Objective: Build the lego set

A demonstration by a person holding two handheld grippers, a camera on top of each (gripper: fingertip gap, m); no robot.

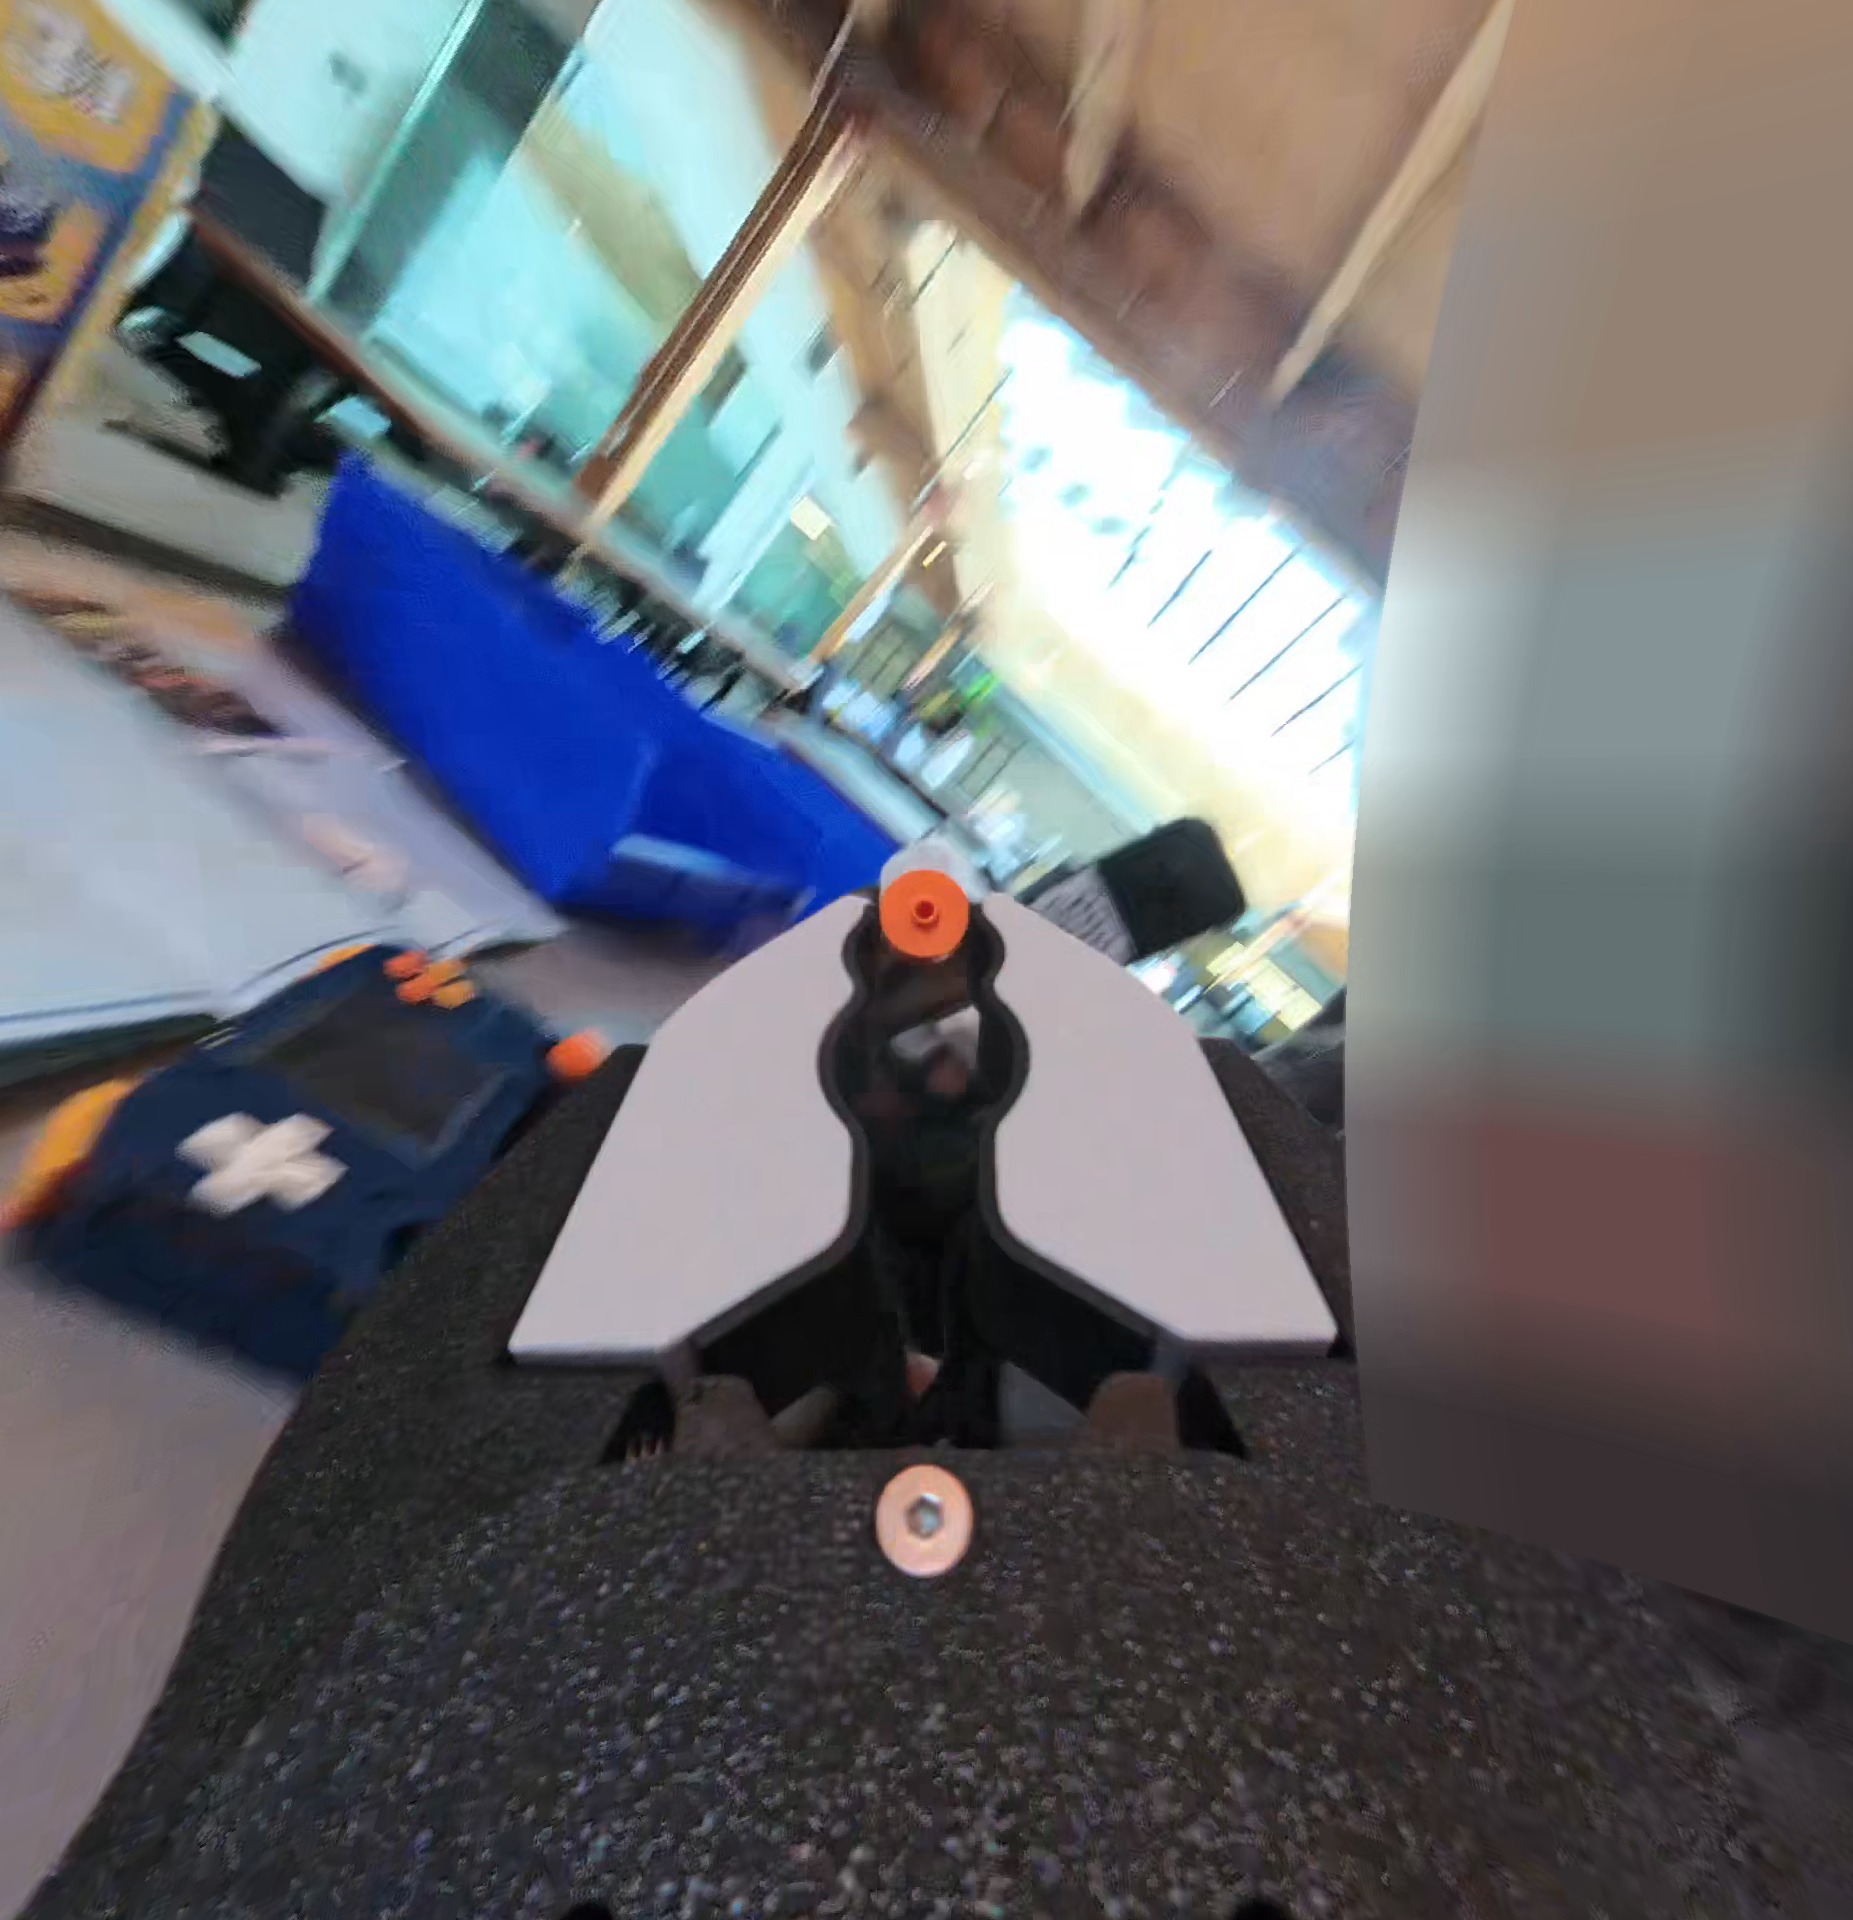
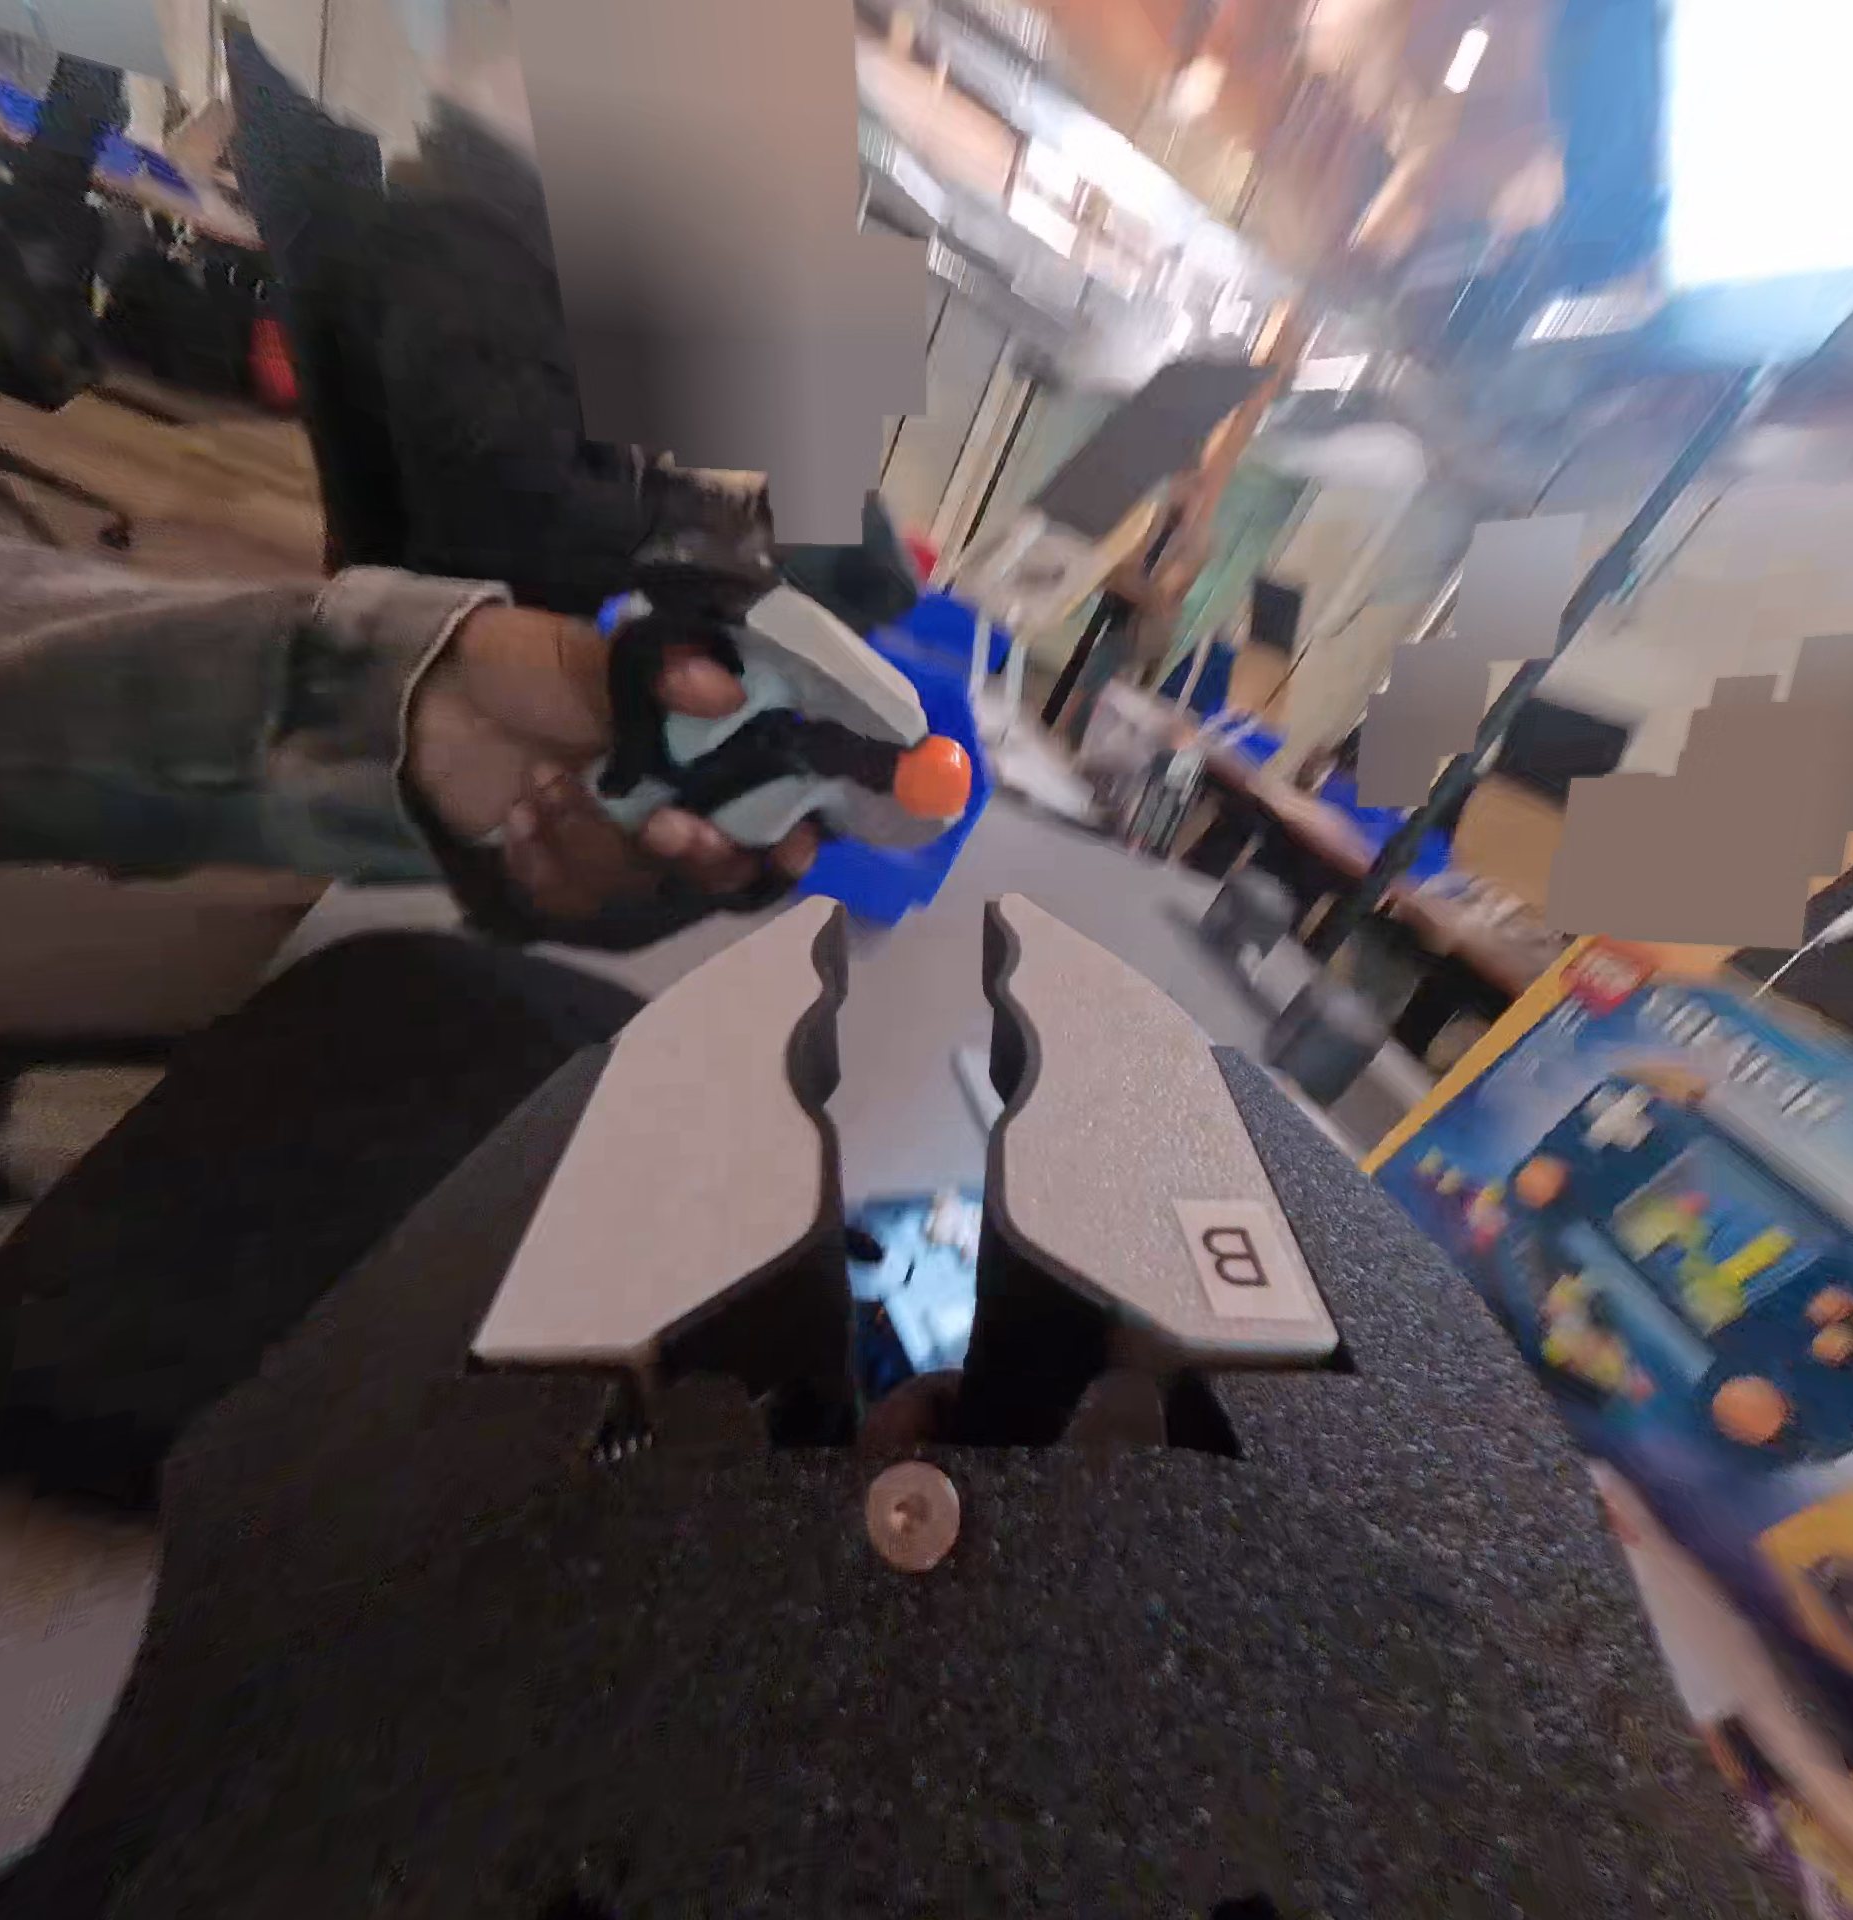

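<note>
The left tongs (image 1: 924, 935) are clamped on a small round orange lego piece (image 1: 924, 914) with a tiny stud at its centre, pinched right at the tips of the two grey fingers (image 1: 735, 1122) and raised in the air above the bench (image 1: 122, 1507). In the right wrist view the same tongs (image 2: 917, 764) show farther off, held in a person's hand (image 2: 517, 769) with a grey sleeve (image 2: 174, 707), the orange piece (image 2: 932, 774) sitting at their tip. The right tongs (image 2: 914, 920) stand apart with nothing between their fingers, below and just this side of the left pair. On the bench to the left lies a dark navy lego build (image 1: 278, 1153) with a white cross on top and orange round parts along its edges; behind it lies an open white instruction booklet (image 1: 153, 831), and beyond that a blue plastic bin (image 1: 548, 707). In the right wrist view a blue and yellow lego box (image 2: 1628, 1247) lies to the right of the right tongs. Both views are tilted and motion-blurred, so finer detail on the bench cannot be made out.
</note>
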